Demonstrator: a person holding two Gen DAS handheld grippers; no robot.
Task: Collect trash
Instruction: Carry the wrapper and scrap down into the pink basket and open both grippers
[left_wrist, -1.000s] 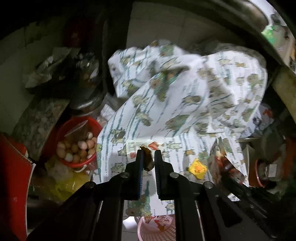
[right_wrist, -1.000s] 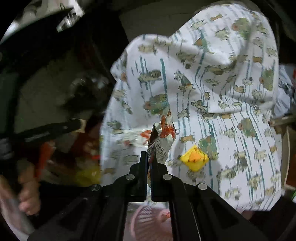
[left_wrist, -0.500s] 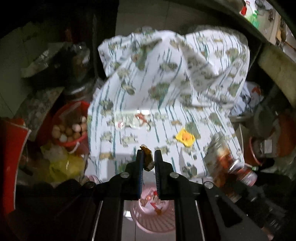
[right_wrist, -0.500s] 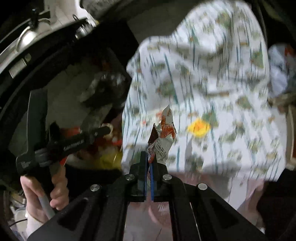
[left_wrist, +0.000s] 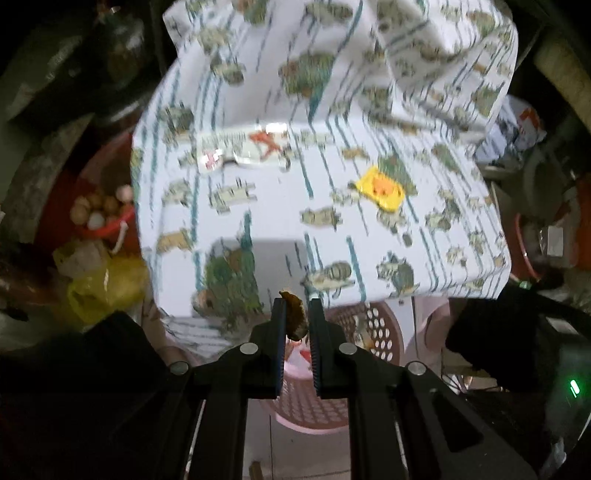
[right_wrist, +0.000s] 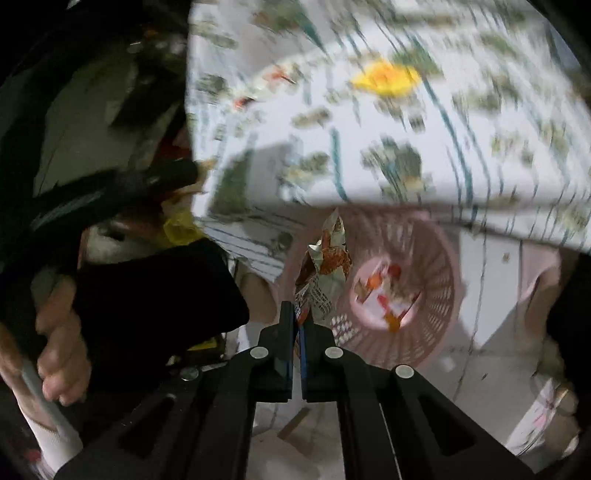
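My left gripper (left_wrist: 295, 308) is shut on a small brown scrap (left_wrist: 294, 317), held over the near edge of the cloth-covered table (left_wrist: 273, 229) and above a pink perforated basket (left_wrist: 376, 325) on the floor. My right gripper (right_wrist: 297, 314) is shut on a crumpled snack wrapper (right_wrist: 325, 266) that sticks up in front of the same pink basket (right_wrist: 424, 332), which holds some wrappers. On the cloth lie a yellow wrapper (left_wrist: 384, 188) and a clear red-printed packet (left_wrist: 243, 147); the right wrist view shows the yellow wrapper (right_wrist: 388, 79) blurred.
A red bowl of eggs (left_wrist: 103, 218) and a yellow plastic bag (left_wrist: 107, 284) sit left of the table. Dark clutter and a red basin (left_wrist: 524, 254) crowd the right. In the right wrist view a hand (right_wrist: 62, 354) grips the other gripper's handle at left.
Both grippers have sunk from over the tabletop toward its near edge and tilted downward. The pink basket under the table has come into fuller view; both keep their hold.
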